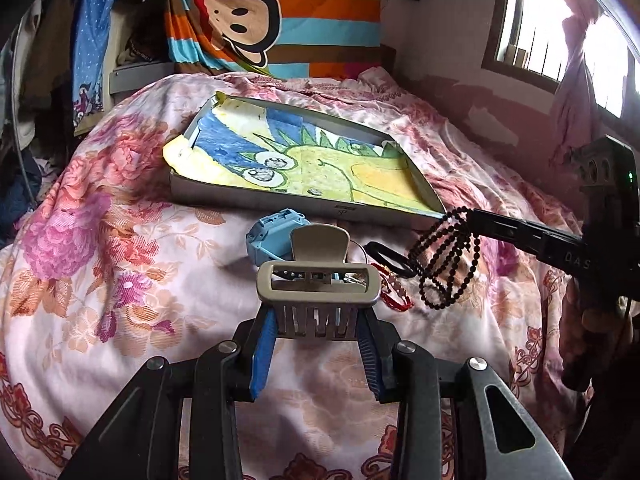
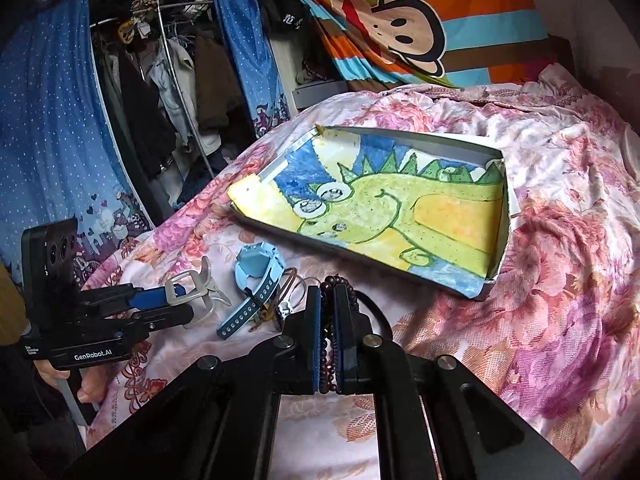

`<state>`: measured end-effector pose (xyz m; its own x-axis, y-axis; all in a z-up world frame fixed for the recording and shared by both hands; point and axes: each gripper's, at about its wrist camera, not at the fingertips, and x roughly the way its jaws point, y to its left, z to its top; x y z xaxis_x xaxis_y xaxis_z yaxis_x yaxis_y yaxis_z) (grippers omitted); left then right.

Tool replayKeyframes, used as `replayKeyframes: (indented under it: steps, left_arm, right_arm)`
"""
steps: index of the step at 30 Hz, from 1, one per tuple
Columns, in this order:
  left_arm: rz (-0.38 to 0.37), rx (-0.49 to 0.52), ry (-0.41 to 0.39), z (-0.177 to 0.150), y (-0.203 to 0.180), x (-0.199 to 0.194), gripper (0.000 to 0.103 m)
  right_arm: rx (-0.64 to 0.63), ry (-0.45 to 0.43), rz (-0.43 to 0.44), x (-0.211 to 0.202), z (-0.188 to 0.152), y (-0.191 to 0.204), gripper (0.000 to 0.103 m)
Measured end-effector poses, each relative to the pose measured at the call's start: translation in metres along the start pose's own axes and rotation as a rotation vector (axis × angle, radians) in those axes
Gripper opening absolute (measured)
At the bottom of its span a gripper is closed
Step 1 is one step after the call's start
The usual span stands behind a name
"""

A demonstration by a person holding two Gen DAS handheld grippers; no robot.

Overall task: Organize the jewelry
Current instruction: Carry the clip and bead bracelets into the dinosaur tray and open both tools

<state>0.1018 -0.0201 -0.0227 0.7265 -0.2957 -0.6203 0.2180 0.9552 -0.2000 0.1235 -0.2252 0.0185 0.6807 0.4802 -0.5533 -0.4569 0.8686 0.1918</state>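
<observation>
My left gripper point(image 1: 318, 320) is shut on a beige hair claw clip point(image 1: 318, 280), held above the floral bedspread; it also shows in the right wrist view point(image 2: 192, 292). My right gripper point(image 2: 328, 300) is shut on a dark bead bracelet point(image 2: 329, 344), whose loops hang from its fingers in the left wrist view point(image 1: 448, 264). A shallow box point(image 1: 256, 196) lined with a dinosaur drawing lies beyond both grippers. A light blue watch point(image 2: 256, 272), thin bangles point(image 2: 296, 284), a red string bracelet point(image 1: 394, 292) and a black ring point(image 1: 386, 258) lie on the bed between the grippers.
The floral bedspread point(image 1: 120, 260) covers the bed. A striped monkey blanket point(image 1: 280, 12) hangs behind. An open wardrobe with clothes point(image 2: 160, 80) stands at the left. A window point(image 1: 560, 20) is at the right.
</observation>
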Motion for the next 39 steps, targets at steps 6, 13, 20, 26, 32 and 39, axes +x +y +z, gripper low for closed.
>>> replayKeyframes:
  steps: [6,13,20,26,32,39]
  left_arm:
    - [0.001,-0.016,-0.053,0.019,-0.002,-0.005,0.036]
    - [0.025,-0.088,-0.079,0.070,0.008,0.017,0.036]
    - [0.103,-0.105,-0.071,0.105,0.024,0.059,0.036]
    - [0.146,-0.155,-0.005,0.119,0.043,0.095,0.036]
    - [0.141,-0.156,0.026,0.115,0.045,0.109,0.036]
    - [0.095,-0.173,0.041,0.113,0.046,0.110,0.043]
  right_arm:
    - [0.000,-0.074,0.003,-0.017,0.020,0.001,0.005]
    - [-0.019,-0.160,-0.035,-0.023,0.063,-0.008,0.005]
    - [0.031,-0.164,-0.083,0.027,0.089,-0.034,0.005]
    - [0.078,-0.077,-0.085,0.079,0.074,-0.041,0.005]
    - [0.101,-0.014,-0.096,0.102,0.056,-0.040,0.006]
    - [0.141,0.057,-0.122,0.111,0.047,-0.048,0.014]
